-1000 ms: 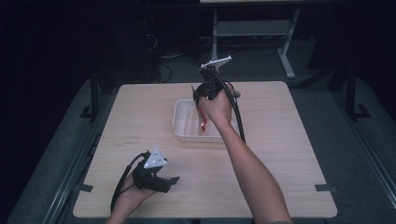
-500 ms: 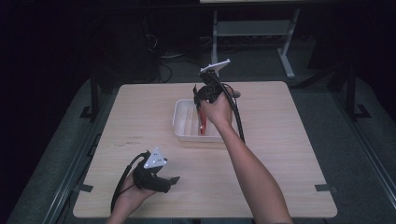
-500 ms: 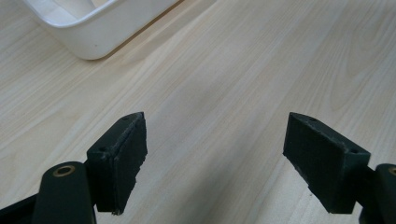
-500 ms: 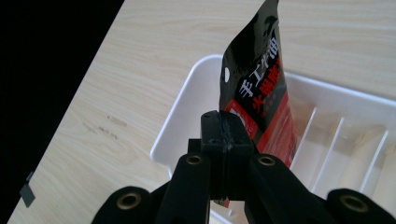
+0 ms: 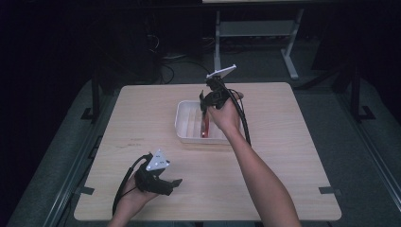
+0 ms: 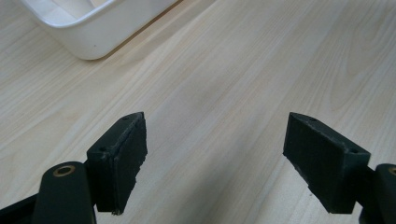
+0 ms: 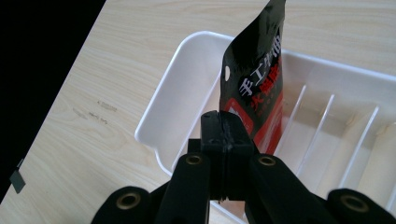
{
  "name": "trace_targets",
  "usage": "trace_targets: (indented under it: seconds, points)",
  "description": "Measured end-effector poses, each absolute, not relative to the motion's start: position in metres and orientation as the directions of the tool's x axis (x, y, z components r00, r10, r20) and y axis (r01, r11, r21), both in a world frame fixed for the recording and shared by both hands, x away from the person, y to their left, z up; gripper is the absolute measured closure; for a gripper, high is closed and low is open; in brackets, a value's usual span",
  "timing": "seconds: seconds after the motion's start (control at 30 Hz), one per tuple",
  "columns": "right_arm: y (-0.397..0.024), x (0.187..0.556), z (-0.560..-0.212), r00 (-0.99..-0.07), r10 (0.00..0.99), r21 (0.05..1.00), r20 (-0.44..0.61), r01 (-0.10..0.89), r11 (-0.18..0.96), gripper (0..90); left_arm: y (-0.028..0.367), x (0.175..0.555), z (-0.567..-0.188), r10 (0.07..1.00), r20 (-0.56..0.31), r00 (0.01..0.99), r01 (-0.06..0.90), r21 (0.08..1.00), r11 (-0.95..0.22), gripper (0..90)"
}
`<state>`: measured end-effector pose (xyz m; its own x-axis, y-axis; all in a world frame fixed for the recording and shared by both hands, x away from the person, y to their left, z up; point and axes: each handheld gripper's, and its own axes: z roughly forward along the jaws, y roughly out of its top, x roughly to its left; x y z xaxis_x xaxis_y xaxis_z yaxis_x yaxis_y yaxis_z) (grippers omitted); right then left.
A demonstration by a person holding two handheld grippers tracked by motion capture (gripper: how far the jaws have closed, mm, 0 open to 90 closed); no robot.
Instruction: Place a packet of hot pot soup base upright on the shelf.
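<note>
A black and red snack packet with white lettering hangs in my right gripper, whose jaws are shut on its lower edge. The packet hangs over the white divided tray, with my right gripper above the tray's middle. The tray has several thin partitions inside. My left gripper rests low near the table's front left, open, with nothing between its fingers. A corner of the tray lies ahead of my left gripper.
The wooden table has bare room on its right and front. Its left edge drops to dark floor. A metal stand and cables sit on the floor behind the table.
The right gripper with the packet has lifted and shifted slightly over the tray. The left gripper has stayed put.
</note>
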<state>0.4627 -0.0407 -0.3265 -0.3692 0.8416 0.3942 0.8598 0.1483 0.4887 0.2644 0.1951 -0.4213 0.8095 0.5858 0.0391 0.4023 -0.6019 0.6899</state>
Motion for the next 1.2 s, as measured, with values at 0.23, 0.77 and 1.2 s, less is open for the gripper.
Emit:
trace_targets:
  seconds: [0.23, 0.77, 1.2]
  points:
    - [-0.042, 0.458, -0.330, -0.378, 0.838, 0.482, 0.394, 0.861, 0.161, 88.2, 0.195, 0.264, -0.421, 0.585, 0.039, 0.810, 0.403, 0.688, -0.603, 21.3]
    - [-0.049, 0.452, -0.338, -0.391, 0.828, 0.453, 0.403, 0.871, 0.190, 87.4, 0.193, 0.264, -0.422, 0.585, 0.042, 0.810, 0.401, 0.689, -0.604, 21.3]
    - [-0.054, 0.450, -0.336, -0.393, 0.826, 0.451, 0.403, 0.871, 0.195, 81.2, 0.193, 0.264, -0.422, 0.586, 0.043, 0.809, 0.400, 0.690, -0.603, 21.2]
